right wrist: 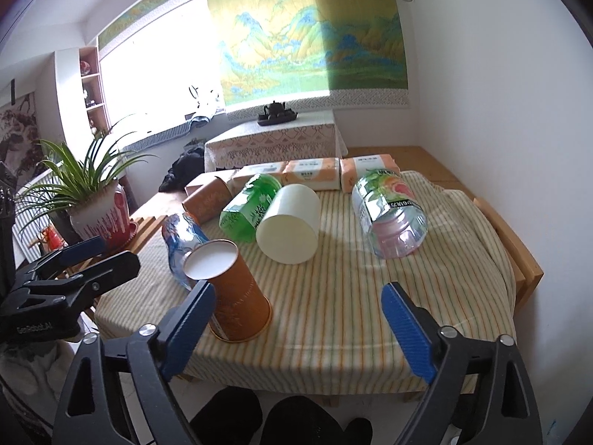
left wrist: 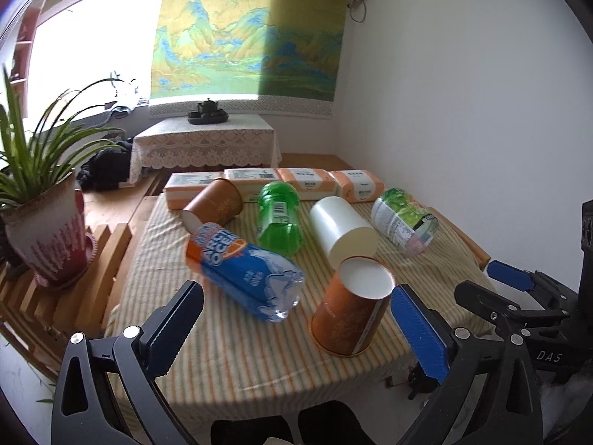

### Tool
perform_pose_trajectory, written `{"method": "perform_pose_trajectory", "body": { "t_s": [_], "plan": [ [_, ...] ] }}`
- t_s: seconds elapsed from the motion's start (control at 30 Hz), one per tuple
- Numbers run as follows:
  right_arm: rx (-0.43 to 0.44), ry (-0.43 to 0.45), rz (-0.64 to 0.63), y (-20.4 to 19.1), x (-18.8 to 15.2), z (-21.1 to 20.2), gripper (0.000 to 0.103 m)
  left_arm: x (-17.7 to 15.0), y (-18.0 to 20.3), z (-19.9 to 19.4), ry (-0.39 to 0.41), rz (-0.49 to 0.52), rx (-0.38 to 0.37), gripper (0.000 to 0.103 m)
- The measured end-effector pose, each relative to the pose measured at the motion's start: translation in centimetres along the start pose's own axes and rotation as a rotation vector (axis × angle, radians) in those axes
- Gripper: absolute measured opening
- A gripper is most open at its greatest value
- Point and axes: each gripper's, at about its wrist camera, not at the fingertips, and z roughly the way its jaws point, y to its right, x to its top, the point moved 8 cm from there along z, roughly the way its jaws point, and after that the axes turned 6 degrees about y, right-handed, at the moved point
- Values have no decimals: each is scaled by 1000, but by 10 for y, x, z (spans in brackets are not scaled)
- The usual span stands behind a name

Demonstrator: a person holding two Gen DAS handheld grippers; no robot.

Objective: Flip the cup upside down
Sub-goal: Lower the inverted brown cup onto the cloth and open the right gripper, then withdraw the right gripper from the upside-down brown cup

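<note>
Orange paper catches my eye first: the cup stands upside down near the front edge of the striped tablecloth, wide mouth on the fabric, white base facing up. From my left gripper I see its fingers spread wide and holding nothing, the blue pad of the right-hand finger just beside the cup's wall; I cannot tell whether it touches. From my right gripper the jaws are likewise spread and empty, the left-hand finger overlapping the cup in view.

Just behind the cup lies a blue-labelled bottle on its side. Further back a second orange cup, a green bottle, a white cup and a clear bottle with a green label all lie on their sides. Tissue packs line the far edge of the cloth. A potted plant stands on a slatted wooden surface off to the left.
</note>
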Motion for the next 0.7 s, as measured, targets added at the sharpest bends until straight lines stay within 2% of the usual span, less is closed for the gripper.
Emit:
{"method": "perform_pose_trajectory", "body": {
  "t_s": [0.17,0.37,0.7],
  "plan": [
    [-9,36,0,-6,1,-7,91,-2,-15,-13,-1,-20,70,102],
    [-26,68,-2,-7,1,-14,95,-4,-26,-30,33,-23,149,102],
    [-47,97,-9,-10,-2,-19,98,-9,-32,-33,17,-37,173,102]
  ]
}}
